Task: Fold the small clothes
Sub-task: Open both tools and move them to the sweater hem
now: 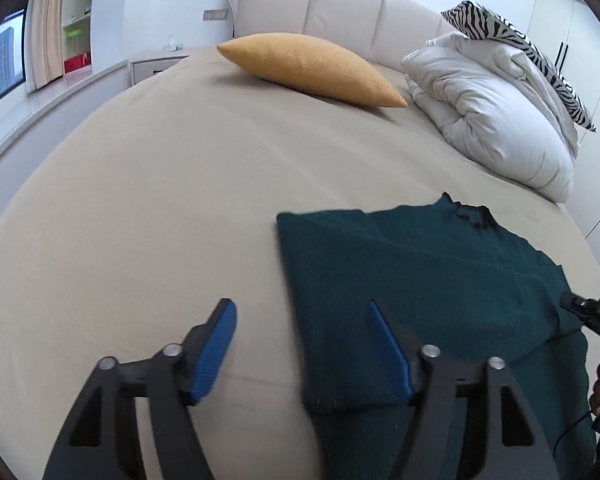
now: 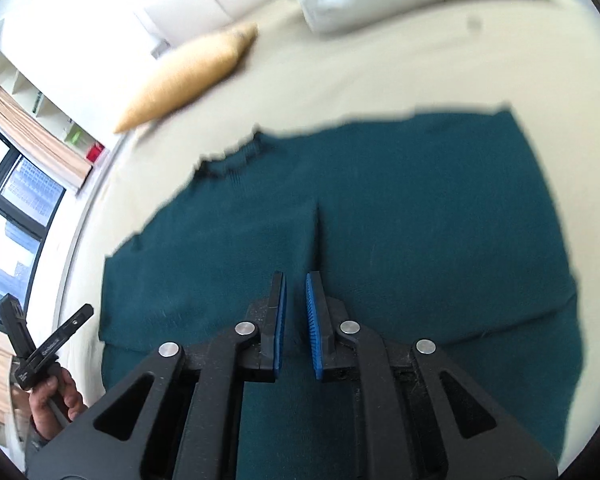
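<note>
A dark teal sweater [image 1: 440, 280] lies flat on the beige bed [image 1: 140, 200], collar [image 1: 472, 216] toward the headboard, with its left side folded over the body. My left gripper [image 1: 300, 308] hovers over the sweater's left edge, jaws wide open and holding nothing. In the right wrist view the sweater [image 2: 400, 208] fills the middle, with a small raised crease [image 2: 316, 232] just ahead of my right gripper [image 2: 296, 278]. Its blue pads [image 2: 311, 320] stand a narrow gap apart with nothing pressed between them. Each view shows the other gripper [image 2: 44, 336] [image 1: 588, 312] at its edge, held by a hand.
A yellow pillow [image 1: 312, 68] lies near the padded headboard [image 1: 340, 4]. A bunched white duvet [image 1: 492, 112] with a zebra-print cushion [image 1: 516, 40] on it sits at the right. A nightstand [image 1: 156, 66] and a window [image 1: 0, 60] are at the left.
</note>
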`<move>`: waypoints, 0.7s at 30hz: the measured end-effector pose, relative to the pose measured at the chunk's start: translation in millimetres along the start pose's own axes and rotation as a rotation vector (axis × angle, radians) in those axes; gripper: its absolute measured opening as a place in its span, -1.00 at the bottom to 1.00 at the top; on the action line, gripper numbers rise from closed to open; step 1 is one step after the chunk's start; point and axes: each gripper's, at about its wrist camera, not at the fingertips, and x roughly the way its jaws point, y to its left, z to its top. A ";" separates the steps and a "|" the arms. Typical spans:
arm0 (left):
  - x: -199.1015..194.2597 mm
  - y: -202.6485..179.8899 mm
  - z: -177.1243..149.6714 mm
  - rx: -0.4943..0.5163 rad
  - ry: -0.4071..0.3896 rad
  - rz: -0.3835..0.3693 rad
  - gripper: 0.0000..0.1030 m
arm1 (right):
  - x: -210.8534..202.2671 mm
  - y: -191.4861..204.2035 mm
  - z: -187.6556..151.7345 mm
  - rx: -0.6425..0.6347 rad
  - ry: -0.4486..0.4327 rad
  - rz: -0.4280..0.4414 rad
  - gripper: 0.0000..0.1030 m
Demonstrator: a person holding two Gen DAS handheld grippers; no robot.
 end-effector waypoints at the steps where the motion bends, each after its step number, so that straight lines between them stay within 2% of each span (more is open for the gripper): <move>1: 6.8 -3.5 4.8 0.009 0.011 0.013 0.37 | -1.0 2.1 4.8 -0.005 -0.005 0.003 -0.61; 2: 15.3 -7.4 10.4 0.021 0.020 0.032 0.37 | 1.9 4.5 9.3 -0.011 0.004 -0.001 -0.54; 4: 36.5 -13.1 17.7 0.026 0.056 0.064 0.36 | 13.5 7.8 16.9 -0.020 0.033 -0.020 -0.54; 6: 55.6 -15.3 19.4 0.005 0.099 0.052 0.32 | 35.1 2.9 22.1 0.000 0.083 -0.045 -0.54; 7: 61.6 -18.0 20.1 0.014 0.095 0.063 0.29 | 44.4 -0.8 22.5 0.016 0.106 -0.056 -0.58; 9: 65.0 -27.2 20.6 0.068 0.080 0.074 0.07 | 52.4 -8.0 22.1 0.039 0.105 -0.034 -0.74; 10: 64.8 -30.7 19.8 0.085 0.080 0.066 -0.15 | 51.6 -9.7 21.4 0.032 0.095 -0.036 -0.81; 11: 64.1 -33.8 18.5 0.098 0.075 0.069 -0.21 | 50.1 -10.0 21.5 0.025 0.087 -0.034 -0.86; 16: 65.4 -36.6 8.4 0.138 0.037 0.111 -0.24 | 34.1 -4.0 19.2 -0.007 0.018 -0.034 -0.88; 18: 66.0 -41.9 3.7 0.184 0.023 0.142 -0.23 | 44.4 -8.1 14.8 -0.008 0.046 -0.051 -0.88; 21: 68.4 -42.6 5.3 0.191 0.023 0.155 -0.19 | 55.1 -27.8 12.8 0.051 0.050 0.034 -0.89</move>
